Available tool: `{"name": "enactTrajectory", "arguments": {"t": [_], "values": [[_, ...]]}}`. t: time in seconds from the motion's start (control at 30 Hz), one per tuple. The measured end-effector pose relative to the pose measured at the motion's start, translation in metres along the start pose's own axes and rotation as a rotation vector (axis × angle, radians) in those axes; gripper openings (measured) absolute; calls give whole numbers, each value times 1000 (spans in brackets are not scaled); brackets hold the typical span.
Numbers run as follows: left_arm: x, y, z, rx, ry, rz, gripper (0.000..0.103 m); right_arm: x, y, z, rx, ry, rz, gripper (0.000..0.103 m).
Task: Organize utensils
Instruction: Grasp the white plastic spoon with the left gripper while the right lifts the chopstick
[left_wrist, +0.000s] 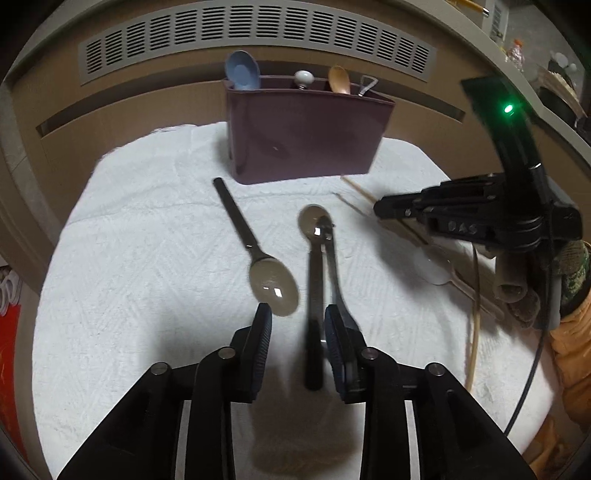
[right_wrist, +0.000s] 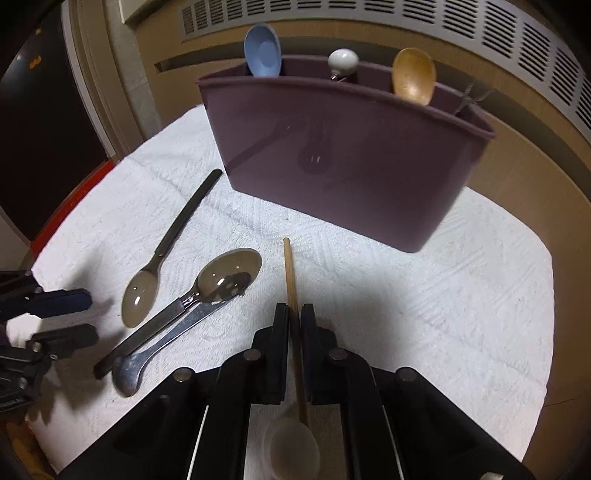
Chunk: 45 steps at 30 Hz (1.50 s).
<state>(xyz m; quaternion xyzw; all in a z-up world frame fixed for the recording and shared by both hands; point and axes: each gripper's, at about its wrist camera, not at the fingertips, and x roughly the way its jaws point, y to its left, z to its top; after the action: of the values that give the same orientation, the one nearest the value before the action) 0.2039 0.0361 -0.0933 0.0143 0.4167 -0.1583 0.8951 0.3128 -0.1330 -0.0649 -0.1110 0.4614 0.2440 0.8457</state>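
2 grippers are at work over the white towel (right_wrist: 461, 295), and each already has a handle running between its fingers. Your right gripper (right_wrist: 294, 314) is pressed together on the wooden stick (right_wrist: 290, 273) of a pale spoon; the stick's long axis points straight ahead toward the purple holder (right_wrist: 351, 166), so I judge a lift and a forward carry would bring it there. Your left gripper (left_wrist: 297, 317) stands partly spread, with the black handle of 1 steel spoon (left_wrist: 314, 280) lying lengthwise in the gap, nearer the right finger; I cannot tell whether it is touched. On the towel you have 3 metal spoons, 2 of them crossed, plus thin wooden sticks at the right. The holder already shows 4 items.
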Motion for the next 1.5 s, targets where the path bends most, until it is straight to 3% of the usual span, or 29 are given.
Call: {"name": "enactTrajectory", "arguments": {"t": [0.13, 0.3, 0.37, 0.6, 0.77, 0.9, 1.07, 1.13, 1.3, 1.5], "values": [[7, -27, 6, 5, 48, -89, 36, -37, -12, -11, 16, -54, 1, 6], [31, -78, 21, -22, 178, -253, 36, -69, -28, -25, 37, -100, -11, 6], [42, -92, 28, -47, 219, -266, 36, -77, -34, -30, 46, -118, -15, 6], [75, -115, 55, -157, 237, -45, 36, -88, -53, -40, 92, -161, -9, 6], [86, -138, 63, -98, 220, 90, 42, -94, -61, -46, 117, -187, -20, 6], [90, -153, 62, -18, 175, 165, 42, -99, -62, -49, 130, -201, -24, 6], [83, -152, 58, 12, 103, 142, 38, -107, -57, -52, 142, -216, -10, 6], [68, -145, 50, 13, 52, 101, 38, -111, -55, -54, 150, -224, -5, 6], [16, -121, 33, 27, -118, 84, 38, -122, -47, -60, 167, -246, -1, 7], [-44, -106, 21, 118, -310, 166, 38, -143, -34, -63, 180, -283, 9, 7]]}}
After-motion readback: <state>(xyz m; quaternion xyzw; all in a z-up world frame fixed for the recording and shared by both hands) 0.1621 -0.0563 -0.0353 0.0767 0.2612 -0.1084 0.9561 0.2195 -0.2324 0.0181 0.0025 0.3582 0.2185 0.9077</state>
